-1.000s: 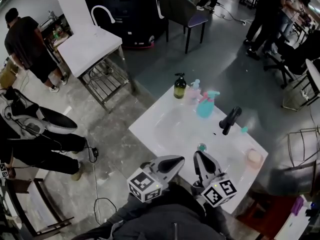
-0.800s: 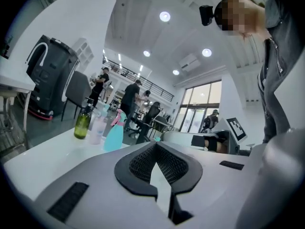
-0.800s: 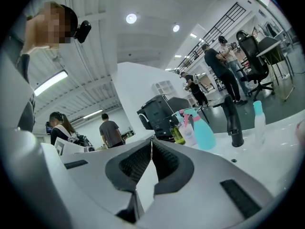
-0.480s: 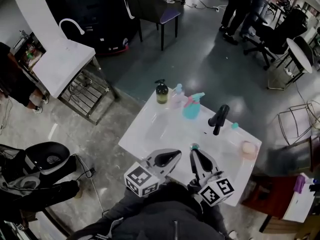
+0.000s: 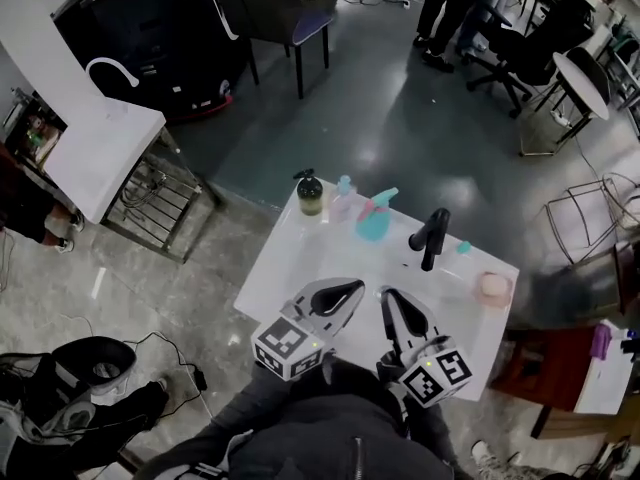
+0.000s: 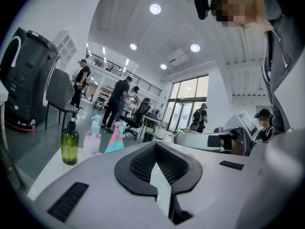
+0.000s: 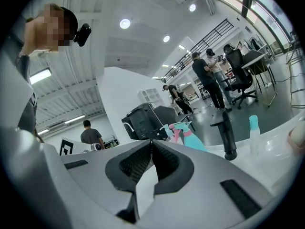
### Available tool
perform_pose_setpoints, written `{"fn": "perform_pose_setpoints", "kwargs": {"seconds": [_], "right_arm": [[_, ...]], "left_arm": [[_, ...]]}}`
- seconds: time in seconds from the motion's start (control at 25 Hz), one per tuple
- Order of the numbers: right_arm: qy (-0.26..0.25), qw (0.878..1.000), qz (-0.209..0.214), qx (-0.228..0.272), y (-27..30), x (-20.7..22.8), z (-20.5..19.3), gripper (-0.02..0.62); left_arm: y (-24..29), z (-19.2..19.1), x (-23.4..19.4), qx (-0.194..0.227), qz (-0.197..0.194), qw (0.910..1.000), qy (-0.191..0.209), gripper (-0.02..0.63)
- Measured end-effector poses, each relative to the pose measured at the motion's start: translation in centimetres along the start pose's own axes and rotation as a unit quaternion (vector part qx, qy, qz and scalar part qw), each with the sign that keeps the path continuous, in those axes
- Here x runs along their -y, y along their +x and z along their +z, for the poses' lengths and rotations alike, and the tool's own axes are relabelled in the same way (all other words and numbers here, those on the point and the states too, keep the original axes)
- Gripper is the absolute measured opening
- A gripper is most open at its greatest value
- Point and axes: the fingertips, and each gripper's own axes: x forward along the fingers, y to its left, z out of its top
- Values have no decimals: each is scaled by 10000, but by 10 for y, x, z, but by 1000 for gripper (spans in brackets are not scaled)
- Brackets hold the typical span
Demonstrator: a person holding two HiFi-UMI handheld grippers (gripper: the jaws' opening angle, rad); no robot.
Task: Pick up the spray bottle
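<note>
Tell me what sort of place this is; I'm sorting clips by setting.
Probably an open lab or workshop hall, not a home bathroom: a white sink top with a black faucet stands free on a grey floor, with office chairs and people standing behind.

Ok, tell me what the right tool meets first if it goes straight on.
Likely the teal spray bottle, just right of the right tool's line; depth is unclear, so it may pass beside it.

Left tool (image 5: 352,288), jaws together, empty, right tool (image 5: 386,295) the same, side by side
</note>
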Motion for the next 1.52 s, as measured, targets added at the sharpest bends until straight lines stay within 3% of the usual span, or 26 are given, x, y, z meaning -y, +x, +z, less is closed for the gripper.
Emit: {"fn": "perform_pose_setpoints", "kwargs": {"seconds": [0.28,0.56,0.84,1.12,1.52], "right_arm": [[-180,9997,-162,-17,11,5,7,15],[-324,9987,-340,173,37,14,28,14],[-221,9977,-629,131,35,22,22,15],[-123,9976,-680,31,33,21,11,15],[-23,9953,-971,5,20,43,9,15]], "left_arm": [[23,16,-26,9,58,9999,152,8],[46,33,-58,-130,178,9975,677,8],[63,49,-79,-5,298,9968,748,11],[80,53,-85,23,438,9957,814,245],[106,37,-98,-195,483,9944,920,268]]}}
